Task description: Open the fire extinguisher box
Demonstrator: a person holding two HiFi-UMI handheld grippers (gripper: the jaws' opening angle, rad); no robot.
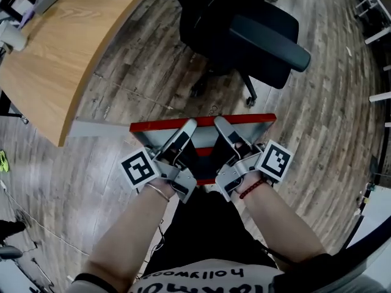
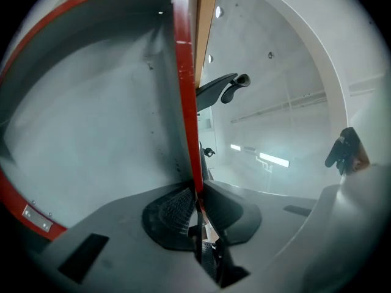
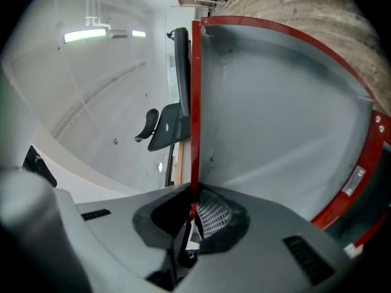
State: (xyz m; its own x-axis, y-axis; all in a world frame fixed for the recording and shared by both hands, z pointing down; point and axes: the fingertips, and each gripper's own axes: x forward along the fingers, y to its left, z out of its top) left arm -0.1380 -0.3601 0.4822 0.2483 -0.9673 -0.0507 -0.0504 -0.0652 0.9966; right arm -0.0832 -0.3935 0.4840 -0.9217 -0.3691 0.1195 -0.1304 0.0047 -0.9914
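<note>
The wooden floor [image 1: 317, 133] carries the fire extinguisher box [image 1: 204, 121], with a black office chair [image 1: 244, 29] just behind the box. My left tongs [image 2: 197, 194] and right tongs [image 3: 192, 203], 2 in all, are clenched on the box's red lid edge [image 2: 183, 72].

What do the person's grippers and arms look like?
Both the left gripper and the right gripper have pale grey shells with black textured pads. Each carries a white cube printed with black square markers. Forearms are bare: a thin bangle on the left wrist, a red cord bracelet on the right.
</note>
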